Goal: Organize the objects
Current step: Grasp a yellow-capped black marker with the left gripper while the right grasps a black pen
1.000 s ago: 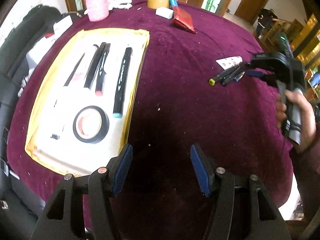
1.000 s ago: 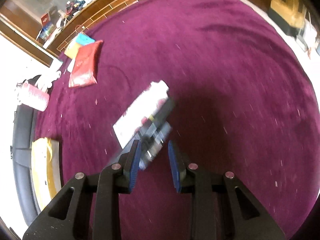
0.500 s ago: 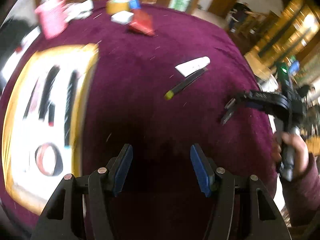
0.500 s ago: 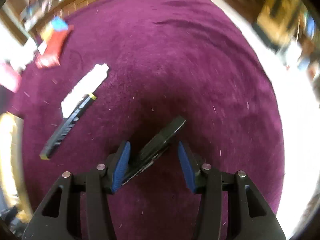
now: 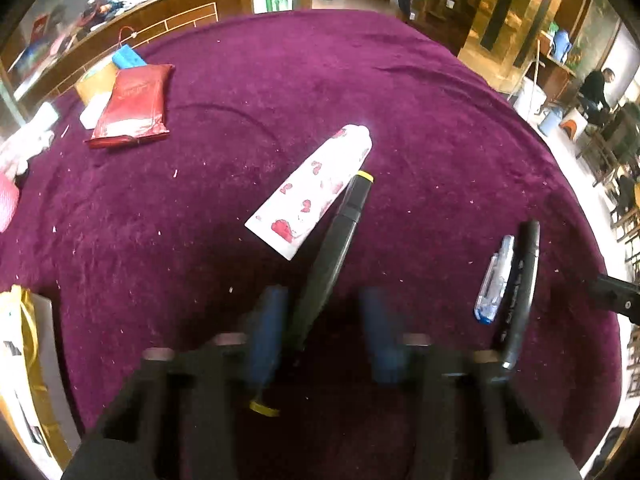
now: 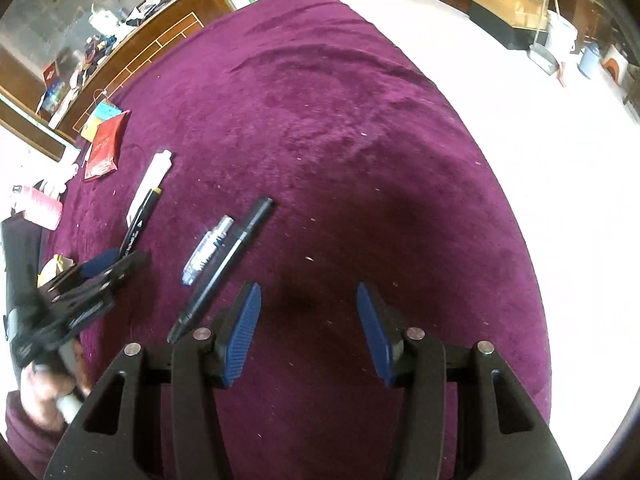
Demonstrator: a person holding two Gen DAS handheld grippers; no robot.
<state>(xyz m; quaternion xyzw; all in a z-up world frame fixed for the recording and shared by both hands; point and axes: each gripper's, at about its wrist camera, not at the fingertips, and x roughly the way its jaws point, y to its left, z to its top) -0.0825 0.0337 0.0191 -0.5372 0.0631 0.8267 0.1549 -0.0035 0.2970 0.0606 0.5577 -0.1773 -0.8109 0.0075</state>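
Purple velvet tablecloth [image 5: 400, 92], covering a large round table, flecked with pale crumbs. Left gripper [image 5: 322, 332]: blue pads blurred, jaws closing around the lower half of a black marker with yellow end caps [image 5: 340, 240]; the marker lies between the pads, close against the left one, with a gap to the right one, so no firm clamp is visible; in the right wrist view this gripper [image 6: 116, 260] sits at the marker's [image 6: 140, 224] near end, carried by a hand [image 6: 44, 396] in a dark red sleeve. White tube with red heart print [image 5: 316, 184]: lying diagonally, its long edge touching the marker's upper part. Clear blue ballpoint pen [image 5: 494, 280] and black pen [image 5: 520, 292]: lying side by side on the cloth, well to the right of the marker and apart from both grippers; in the right wrist view they sit just ahead and left of the right pads. Right gripper [image 6: 310, 332]: jaws apart, nothing between them, only bare cloth beneath. Red foil packet [image 5: 132, 108]: far left of the table, beside a small white block and a blue-and-tan item whose kind is unclear. Pink cylinder [image 6: 42, 208]: at the table's left edge in the right wrist view. Yellow-edged white tray [image 5: 24, 360]: partly visible at the lower left. Wooden counter [image 5: 168, 12] with clutter behind the table; a seated person far right, small and indistinct.
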